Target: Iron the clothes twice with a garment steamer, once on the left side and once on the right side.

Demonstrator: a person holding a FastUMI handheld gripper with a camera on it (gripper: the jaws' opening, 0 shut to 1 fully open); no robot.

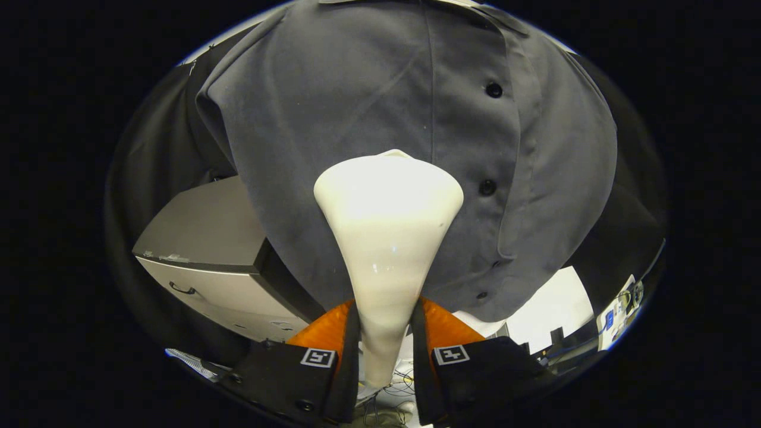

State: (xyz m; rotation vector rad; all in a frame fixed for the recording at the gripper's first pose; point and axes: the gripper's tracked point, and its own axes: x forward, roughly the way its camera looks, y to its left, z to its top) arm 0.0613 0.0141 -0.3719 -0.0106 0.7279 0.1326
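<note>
Grey fabric: shirt point(368, 101) hung upright ahead of the fingers in the gripper view, its placket with dark buttons point(487, 187) running down just to one side of the steamer head.
Steamer: white garment steamer point(386, 238) stood straight out between the fingers, narrow neck at the fingers, wide head at or very near the cloth, low on the shirt front; true contact could not be confirmed from this view.
Gripper: gripper point(385, 333) clenched on the steamer's neck, both fingers pressing against it, one on each side.
Pose: gripper pointed squarely at the shirt, level, head aimed at the panel beside the placket, not on the buttons.
Surroundings: grey box-like cabinet point(202, 238) stood beside and below the shirt; bright table surface point(553, 309) showed under the hem.
Progress (judgement): steamer was already in hand and on the garment, so pick-up was done and one pass appeared under way, on the panel away from the buttoned edge. Which pass this was could not be told.
Remaining (judgement): at least the stroke on the other side of the placket.
</note>
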